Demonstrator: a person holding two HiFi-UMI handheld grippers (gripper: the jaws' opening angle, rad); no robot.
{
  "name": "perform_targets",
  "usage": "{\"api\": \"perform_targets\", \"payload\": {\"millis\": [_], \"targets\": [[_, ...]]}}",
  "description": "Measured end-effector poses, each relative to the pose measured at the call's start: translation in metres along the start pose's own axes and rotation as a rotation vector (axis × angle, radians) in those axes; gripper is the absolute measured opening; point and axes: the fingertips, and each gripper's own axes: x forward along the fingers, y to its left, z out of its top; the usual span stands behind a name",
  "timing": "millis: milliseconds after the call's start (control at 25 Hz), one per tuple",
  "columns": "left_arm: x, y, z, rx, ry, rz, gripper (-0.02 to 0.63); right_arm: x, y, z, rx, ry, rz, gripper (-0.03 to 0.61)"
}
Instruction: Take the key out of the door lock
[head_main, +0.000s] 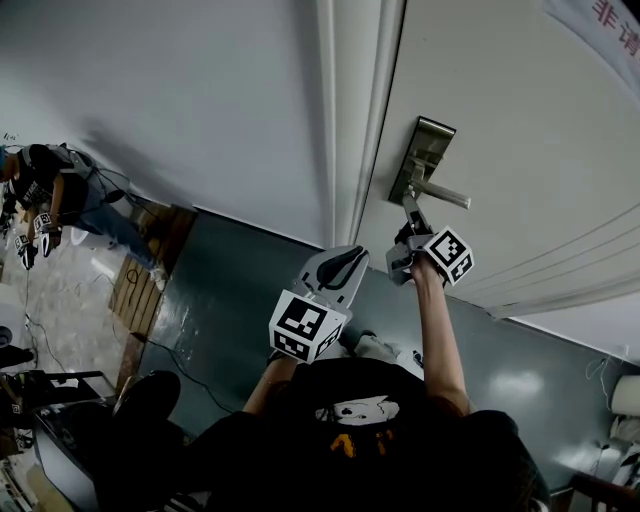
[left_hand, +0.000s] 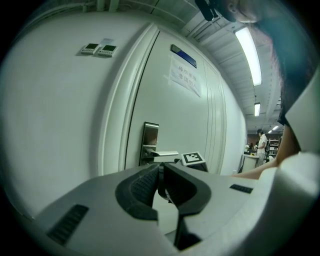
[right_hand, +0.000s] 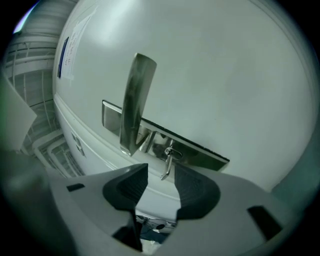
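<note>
A small silver key (right_hand: 168, 160) sticks out of the steel lock plate (right_hand: 200, 152) on the white door, just below the lever handle (right_hand: 135, 102). My right gripper (right_hand: 161, 173) is open, its dark pads on either side of the key's bow without pressing on it. In the head view the right gripper (head_main: 410, 225) reaches up under the lever handle (head_main: 440, 193) and lock plate (head_main: 428, 150), hiding the key. My left gripper (head_main: 343, 264) hangs lower and left of it, away from the door. Its jaws (left_hand: 161, 169) are shut with nothing between them.
The door frame (head_main: 345, 120) runs left of the lock, with a plain white wall beyond. A paper notice (left_hand: 184, 76) hangs on the door and two wall switches (left_hand: 98, 49) sit on the wall. A person (head_main: 45, 200) stands far off on the left; cables lie on the floor.
</note>
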Motion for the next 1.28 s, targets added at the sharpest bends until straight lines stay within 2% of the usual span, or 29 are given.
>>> {"api": "perform_targets", "payload": {"millis": [160, 320, 480, 640, 880, 1280], "targets": [[0.0, 0.006, 0.002, 0.004, 0.001, 0.027, 0.034, 0.011, -0.006, -0.003, 0.005, 0.017, -0.008, 0.151], [0.001, 0.016, 0.002, 0.007, 0.006, 0.056, 0.034, 0.02, -0.015, 0.003, 0.028, -0.003, -0.015, 0.097], [0.004, 0.023, 0.001, 0.008, 0.013, 0.077, 0.034, 0.024, -0.017, 0.005, 0.032, -0.008, 0.029, 0.097], [0.003, 0.029, 0.002, 0.007, 0.015, 0.094, 0.034, 0.026, -0.017, 0.005, 0.166, -0.035, 0.084, 0.048], [0.002, 0.033, 0.0, 0.004, 0.019, 0.104, 0.034, 0.025, -0.024, 0.003, 0.358, -0.055, 0.087, 0.026], [-0.009, 0.037, -0.002, 0.005, 0.019, 0.098, 0.034, 0.013, -0.014, -0.004, 0.442, -0.073, 0.063, 0.021]]}}
